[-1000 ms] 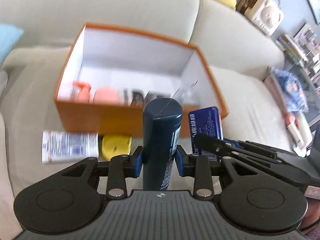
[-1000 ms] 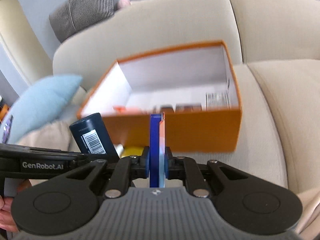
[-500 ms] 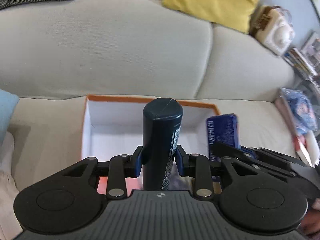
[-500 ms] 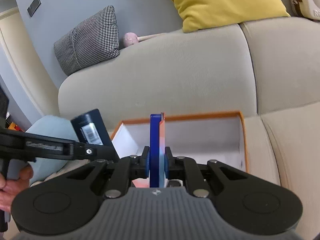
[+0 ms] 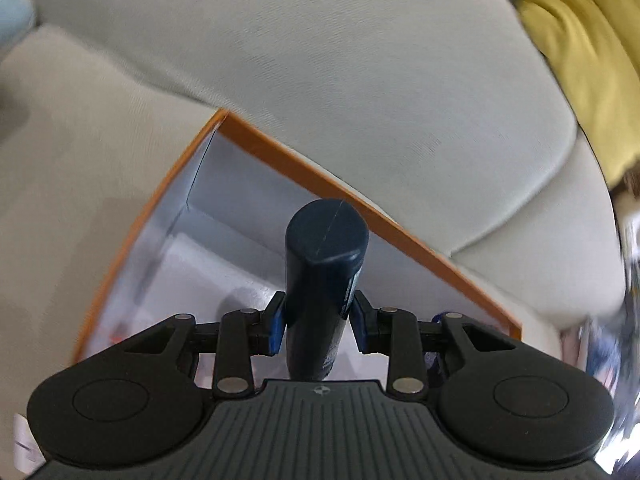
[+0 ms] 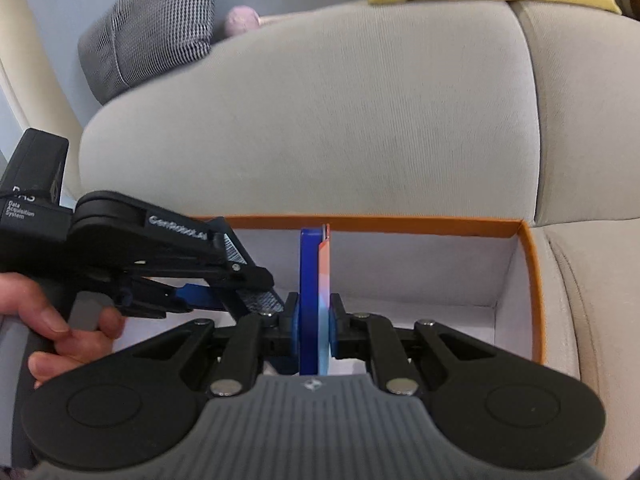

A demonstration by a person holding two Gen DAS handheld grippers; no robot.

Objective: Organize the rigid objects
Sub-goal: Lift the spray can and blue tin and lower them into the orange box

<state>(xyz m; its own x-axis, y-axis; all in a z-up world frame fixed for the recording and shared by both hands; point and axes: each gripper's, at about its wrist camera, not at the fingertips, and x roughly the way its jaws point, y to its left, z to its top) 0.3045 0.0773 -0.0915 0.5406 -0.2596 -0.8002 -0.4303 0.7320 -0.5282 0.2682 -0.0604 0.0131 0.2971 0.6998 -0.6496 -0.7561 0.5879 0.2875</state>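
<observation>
My left gripper (image 5: 318, 322) is shut on a dark blue cylindrical bottle (image 5: 324, 264), which it holds over the open orange box (image 5: 304, 168) with white inner walls. The right gripper (image 6: 313, 328) is shut on a thin blue packet (image 6: 314, 292), seen edge-on, above the same orange box (image 6: 532, 280). In the right wrist view the left gripper (image 6: 244, 280) reaches in from the left with the bottle (image 6: 236, 252), a hand (image 6: 60, 336) on its handle. The box floor under both grippers is mostly hidden.
The box sits on a beige sofa (image 5: 340, 60) against its backrest (image 6: 320, 120). A yellow cushion (image 5: 584, 52) lies at the upper right, a houndstooth cushion (image 6: 152, 28) and a pink round thing (image 6: 240, 20) rest behind the backrest.
Both grippers have carried their objects forward from in front of the box to above its inside. The left gripper has rolled, so the box now looks tilted.
</observation>
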